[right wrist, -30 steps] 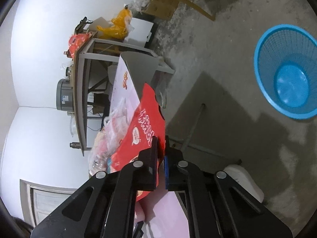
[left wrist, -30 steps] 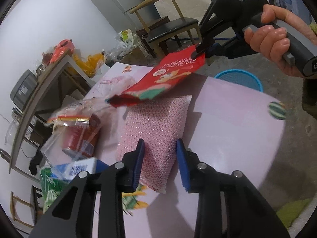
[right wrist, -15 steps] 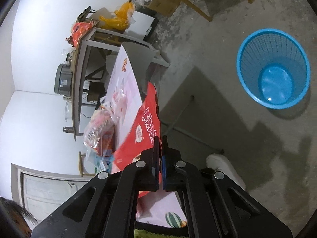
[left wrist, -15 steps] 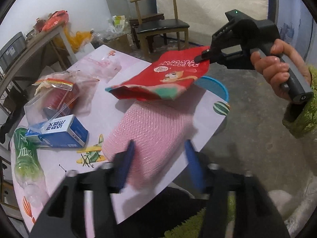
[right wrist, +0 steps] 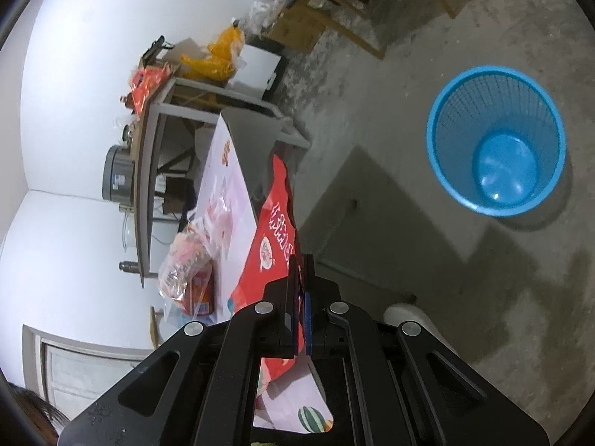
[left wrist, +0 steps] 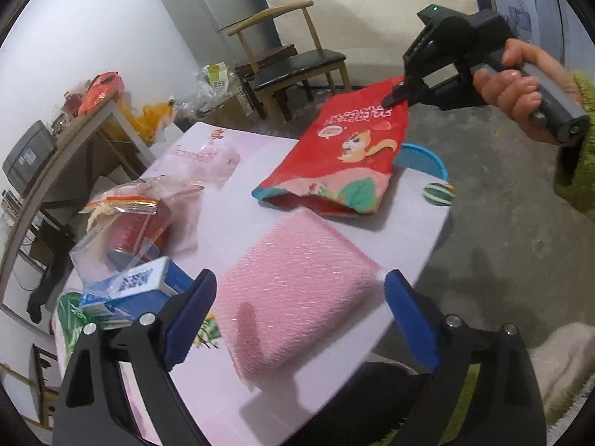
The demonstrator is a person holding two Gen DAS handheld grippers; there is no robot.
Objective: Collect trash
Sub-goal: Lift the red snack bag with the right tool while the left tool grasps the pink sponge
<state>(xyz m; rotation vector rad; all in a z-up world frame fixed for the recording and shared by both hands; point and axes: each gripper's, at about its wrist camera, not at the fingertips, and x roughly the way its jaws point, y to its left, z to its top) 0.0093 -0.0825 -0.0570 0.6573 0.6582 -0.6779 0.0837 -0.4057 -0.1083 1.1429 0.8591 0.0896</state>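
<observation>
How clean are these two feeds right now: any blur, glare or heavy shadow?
Left wrist view: sharp, with fisheye bending at the edges and soft shadow under the red snack bag. Right wrist view: sharp, a dark table shadow on the floor, a small glint in the blue basket.

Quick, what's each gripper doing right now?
Left gripper: open, jaws just widened, astride the pink pad, not pressing it.
Right gripper: shut on the red snack bag.
</observation>
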